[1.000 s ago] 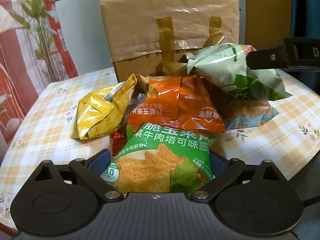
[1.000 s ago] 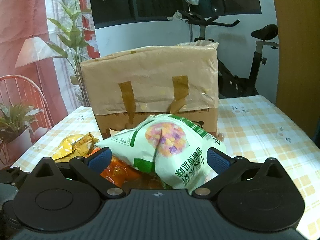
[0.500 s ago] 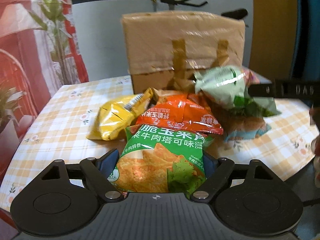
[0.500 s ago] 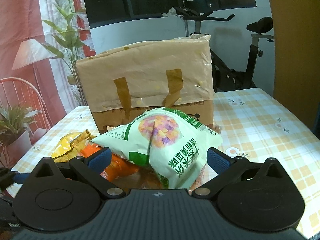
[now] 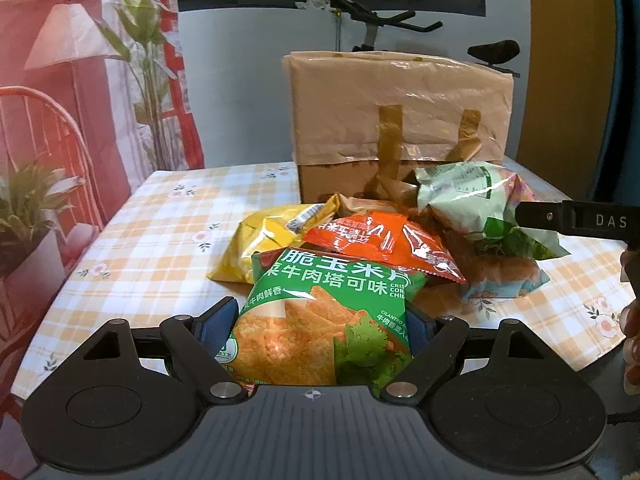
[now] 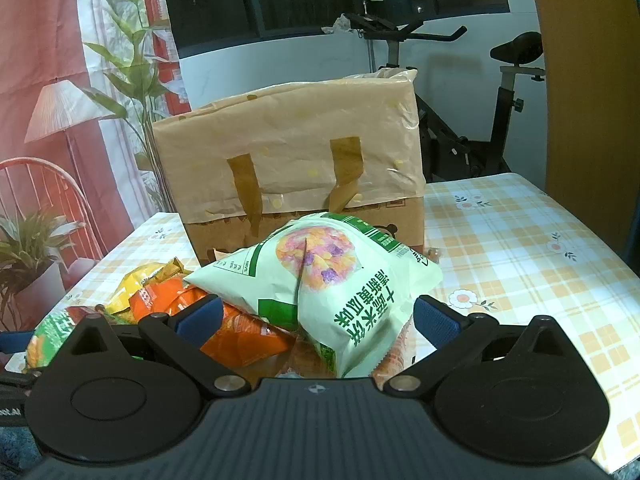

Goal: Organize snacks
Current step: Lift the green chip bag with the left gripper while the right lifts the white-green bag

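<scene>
My left gripper point(image 5: 322, 324) is shut on a green corn-chip bag point(image 5: 320, 320), with its blue pads pressed against both sides of the bag near the table's front edge. Behind it lie an orange bag point(image 5: 380, 236) and a yellow bag point(image 5: 260, 248) in a pile. On top of the pile, my right gripper point(image 6: 318, 316) is shut on a pale green rice-cracker bag point(image 6: 320, 276), which is creased down its middle. The left wrist view shows one right finger point(image 5: 536, 216) against that bag point(image 5: 468, 204).
A tall brown taped bag-box point(image 5: 400, 120) stands behind the pile on the checked tablecloth point(image 5: 160, 240). A light blue bread pack point(image 5: 504, 276) lies under the pale green bag. A person's hand point(image 5: 632, 320) is at the right edge. An exercise bike point(image 6: 516, 92) stands beyond the table.
My left gripper's pads have closed in on the green chip bag, and it has risen and drawn back with the bag. The right gripper and its pale green bag have stayed put.
</scene>
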Action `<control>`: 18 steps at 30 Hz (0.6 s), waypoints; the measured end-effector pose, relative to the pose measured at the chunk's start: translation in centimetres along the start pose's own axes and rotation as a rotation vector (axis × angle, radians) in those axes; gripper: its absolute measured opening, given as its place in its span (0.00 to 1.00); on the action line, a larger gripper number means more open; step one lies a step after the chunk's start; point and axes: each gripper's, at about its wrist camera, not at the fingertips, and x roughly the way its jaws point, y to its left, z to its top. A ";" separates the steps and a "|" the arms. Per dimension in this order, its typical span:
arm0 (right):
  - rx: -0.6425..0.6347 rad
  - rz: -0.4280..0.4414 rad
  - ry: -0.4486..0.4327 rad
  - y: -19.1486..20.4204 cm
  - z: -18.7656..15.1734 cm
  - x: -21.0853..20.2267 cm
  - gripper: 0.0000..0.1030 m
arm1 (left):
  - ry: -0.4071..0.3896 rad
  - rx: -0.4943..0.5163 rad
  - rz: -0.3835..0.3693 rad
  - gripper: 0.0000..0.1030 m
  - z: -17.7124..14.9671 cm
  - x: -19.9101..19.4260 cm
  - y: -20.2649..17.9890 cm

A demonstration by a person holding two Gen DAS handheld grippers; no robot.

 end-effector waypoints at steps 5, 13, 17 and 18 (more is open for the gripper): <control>0.001 0.004 0.004 0.0 -0.1 0.1 1.00 | 0.037 -0.030 0.059 0.83 -0.1 0.4 0.8; 0.011 0.003 0.008 -0.1 -0.2 0.0 1.00 | 0.018 -0.079 0.133 0.83 0.1 0.1 2.1; 0.013 0.005 0.010 -0.1 -0.3 0.0 1.00 | 0.004 -0.098 0.163 0.83 0.4 0.0 2.6; 0.012 0.005 0.010 -0.1 -0.3 0.0 1.00 | 0.003 -0.103 0.169 0.83 0.4 0.0 2.7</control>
